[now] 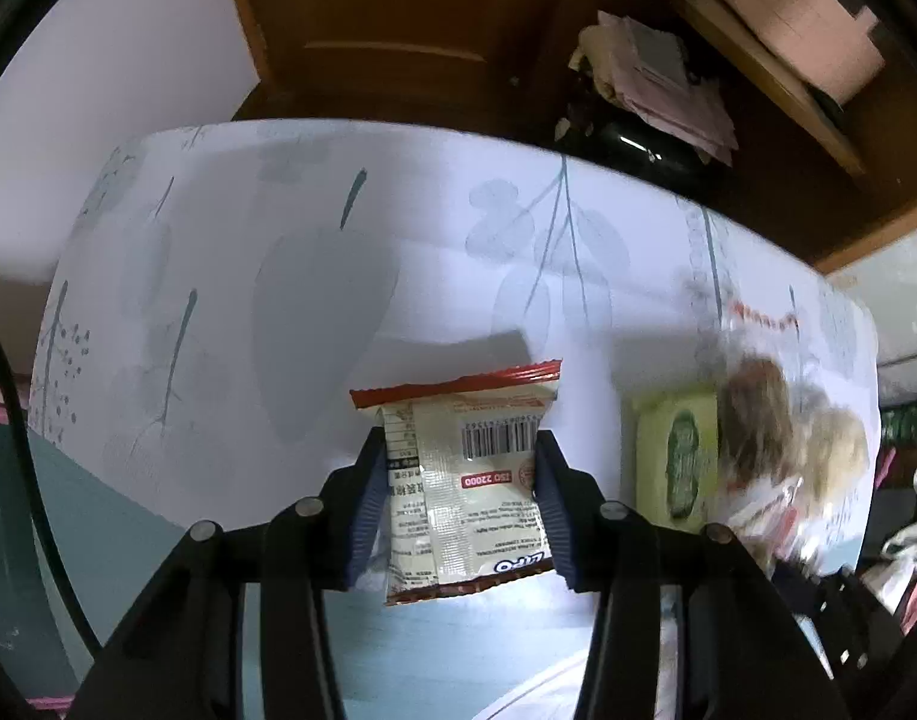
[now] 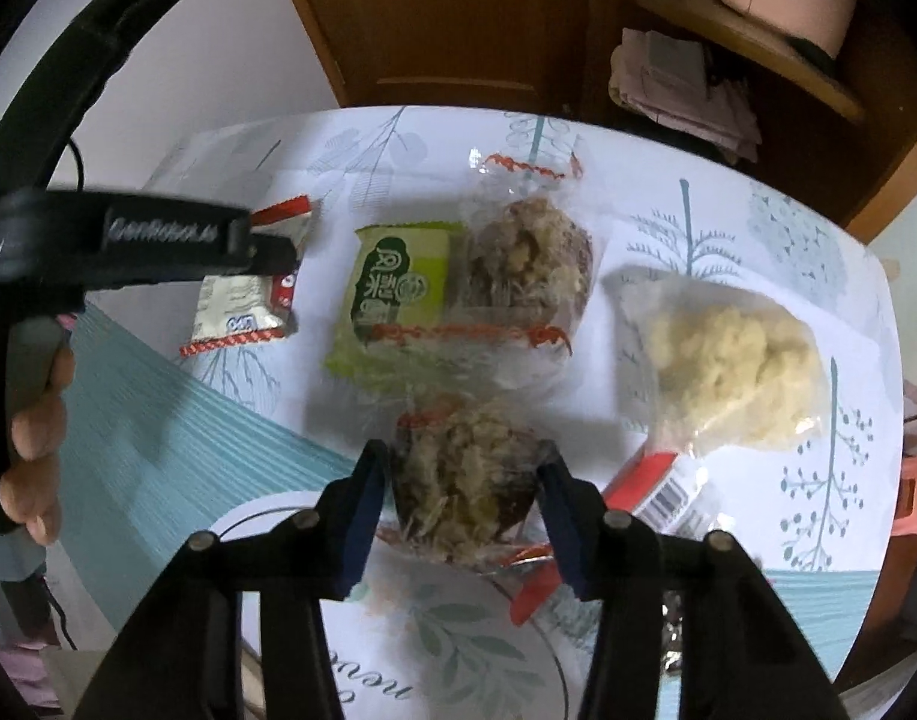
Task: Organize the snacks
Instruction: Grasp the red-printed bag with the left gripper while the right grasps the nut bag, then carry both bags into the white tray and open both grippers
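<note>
I am working the pick-up step of the snack tidying with both hands at once. My left gripper [image 1: 458, 495] is pointing down at the counter [image 1: 230, 252], and its jaws are clenching on the cream sachet with the red crimped ends [image 1: 461, 486], one blue pad against each long edge, barcode side up. My right gripper [image 2: 464, 495] is doing the same over the clear-wrapped crumbly cake [image 2: 464, 480] nearest me, and its pads are pressing the wrapper on both sides, so I am reading that as a grasp too. Just beyond it, a green packet [image 2: 398, 288] and a second wrapped cake [image 2: 527, 258] are lying side by side, touching, and a clear bag of pale yellow crumbs [image 2: 728, 360] is sitting well to the right, with a red-edged packet [image 2: 656, 486] partly under my right jaws. Next I am judging that both lifts want to go straight up and slowly: the wrappers are slippery and crush easily, and I cannot yet see where these snacks are meant to go.
</note>
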Available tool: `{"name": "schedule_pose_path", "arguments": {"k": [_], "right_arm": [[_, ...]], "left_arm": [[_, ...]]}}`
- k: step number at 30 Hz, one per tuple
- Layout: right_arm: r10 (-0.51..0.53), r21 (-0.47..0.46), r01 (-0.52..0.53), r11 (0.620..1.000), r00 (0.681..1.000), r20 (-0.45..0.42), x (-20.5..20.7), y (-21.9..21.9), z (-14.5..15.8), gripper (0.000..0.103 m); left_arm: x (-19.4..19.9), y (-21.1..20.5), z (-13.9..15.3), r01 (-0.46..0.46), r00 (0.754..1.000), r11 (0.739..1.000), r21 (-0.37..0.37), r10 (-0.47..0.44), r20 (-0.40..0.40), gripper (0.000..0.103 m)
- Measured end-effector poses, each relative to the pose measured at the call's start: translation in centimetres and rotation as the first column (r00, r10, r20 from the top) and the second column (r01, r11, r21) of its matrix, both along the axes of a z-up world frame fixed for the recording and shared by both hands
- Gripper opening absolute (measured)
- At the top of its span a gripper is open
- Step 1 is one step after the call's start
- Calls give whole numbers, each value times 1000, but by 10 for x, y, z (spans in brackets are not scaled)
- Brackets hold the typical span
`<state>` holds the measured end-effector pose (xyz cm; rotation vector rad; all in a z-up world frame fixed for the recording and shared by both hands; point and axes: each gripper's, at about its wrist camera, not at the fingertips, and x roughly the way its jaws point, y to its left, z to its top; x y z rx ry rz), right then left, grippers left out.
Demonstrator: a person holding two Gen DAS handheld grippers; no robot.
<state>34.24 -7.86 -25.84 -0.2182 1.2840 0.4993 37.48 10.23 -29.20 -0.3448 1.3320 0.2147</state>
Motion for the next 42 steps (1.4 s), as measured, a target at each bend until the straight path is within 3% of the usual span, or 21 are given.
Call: {"name": "schedule_pose_path", "arguments": {"k": [5,10,16,24,32,42], "right_arm": [[18,6,-18,1000,1000,2,-16,-5,14,49],[19,27,-20,999,999,26,-34,-15,45,49],[2,83,-8,996,998,67,-64,-30,97,49],[-21,162,0,987,992,128,-127,-55,162,49],[-59,232,18,972,984,171,-200,-80,208,49],[-94,274,54,960,987,134,-269,-99,204,49]], "left_arm": [[-22,0,24,44,999,999,-23,-43,30,45],[-50,-6,82,116,987,993,-7,-114,115,45],[-114,-26,162,211,953,977,23,-211,220,45],[-216,-55,218,281,921,959,28,-278,273,45],[-300,-79,237,291,902,953,81,-301,308,45],[-361,-92,225,221,912,973,70,-232,338,46]]}}
